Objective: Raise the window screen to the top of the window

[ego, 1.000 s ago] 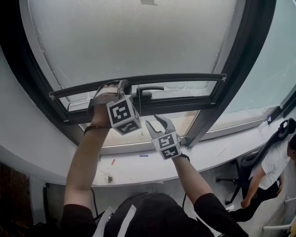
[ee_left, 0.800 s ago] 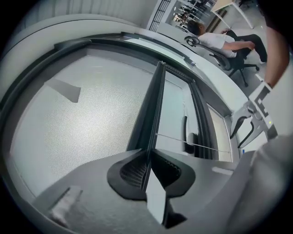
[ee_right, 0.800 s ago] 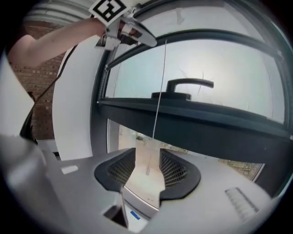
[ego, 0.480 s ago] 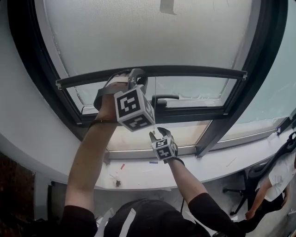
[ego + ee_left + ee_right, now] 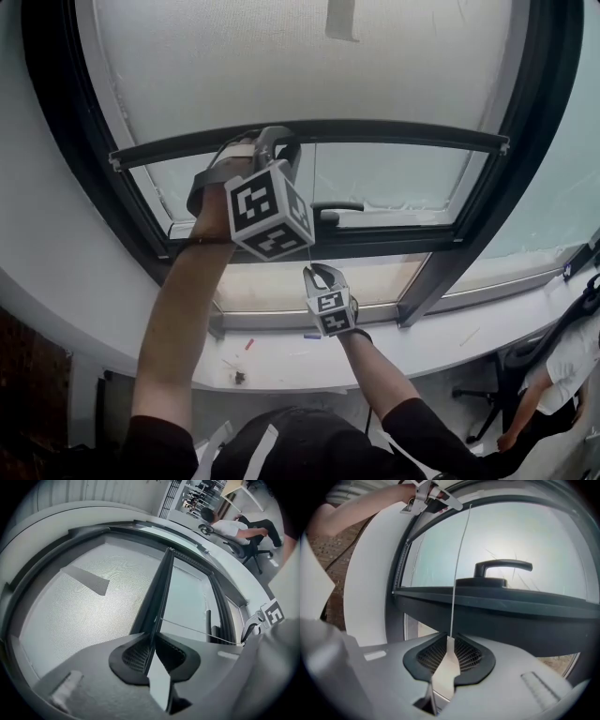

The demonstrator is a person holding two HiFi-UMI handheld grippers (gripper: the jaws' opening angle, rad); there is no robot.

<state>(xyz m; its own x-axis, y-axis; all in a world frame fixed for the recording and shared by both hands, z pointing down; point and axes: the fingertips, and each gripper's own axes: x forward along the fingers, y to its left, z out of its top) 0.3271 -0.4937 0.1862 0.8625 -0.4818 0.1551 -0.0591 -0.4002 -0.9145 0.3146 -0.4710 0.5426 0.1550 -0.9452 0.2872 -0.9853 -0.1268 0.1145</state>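
Grey mesh of the screen (image 5: 300, 66) fills the upper part of the window. Its dark bar (image 5: 394, 136) runs side to side across the frame (image 5: 539, 141), a little above the handle (image 5: 337, 206). I judge the screen only partly raised, with the top of the window well above the bar.

My left gripper (image 5: 272, 148) sits on the bar left of its middle. Its jaws are almost together on the bar's thin lip, though they have just eased open a touch. A thin cord (image 5: 313, 202) drops straight down from the bar to my right gripper (image 5: 321, 274), which sits below and nearer me. Its jaws have just been closing and now pinch the cord between the pads.

So the left hand is the one on the bar itself. The coming push goes straight up, square to the bar's long axis, and the right only trails on the cord underneath. With an off-centre grip, I expect the bar may tilt.
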